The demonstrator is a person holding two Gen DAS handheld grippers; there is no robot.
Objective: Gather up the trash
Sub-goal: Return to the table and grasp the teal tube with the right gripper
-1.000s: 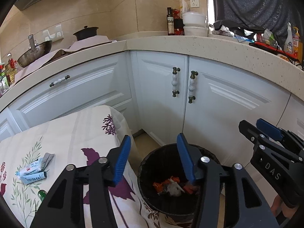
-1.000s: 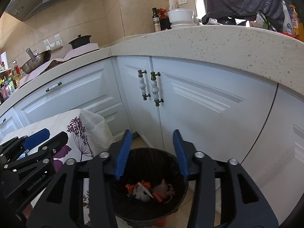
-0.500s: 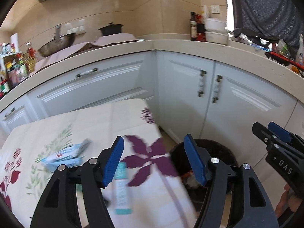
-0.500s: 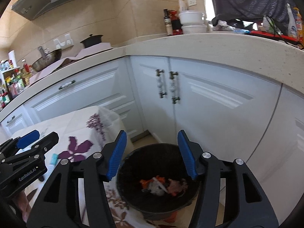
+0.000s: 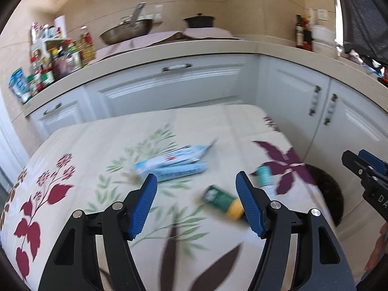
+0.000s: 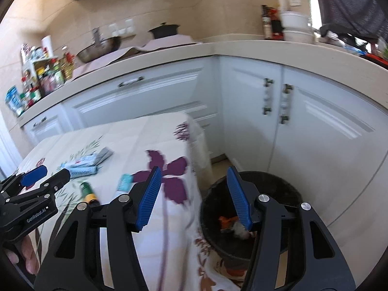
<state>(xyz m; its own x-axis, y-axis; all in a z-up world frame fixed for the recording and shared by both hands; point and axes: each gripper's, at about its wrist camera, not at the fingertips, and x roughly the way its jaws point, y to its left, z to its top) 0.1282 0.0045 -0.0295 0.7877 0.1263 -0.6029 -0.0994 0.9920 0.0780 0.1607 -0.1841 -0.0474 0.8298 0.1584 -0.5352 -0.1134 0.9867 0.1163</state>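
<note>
Kitchen cabinets back a cloth-covered surface on which trash remains: two blue-white packets, a green bottle and a small teal tube. Beside it the bin on the floor already holds some scraps. Left tool and right tool have jaws apart and empty, lately widened; by appearance, collection is partly done.

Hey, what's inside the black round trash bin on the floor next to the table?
Inside the black round trash bin, orange scraps and a pale crumpled wad lie at the bottom. The right hand-held gripper covers part of the interior, so anything else there cannot be seen.
</note>
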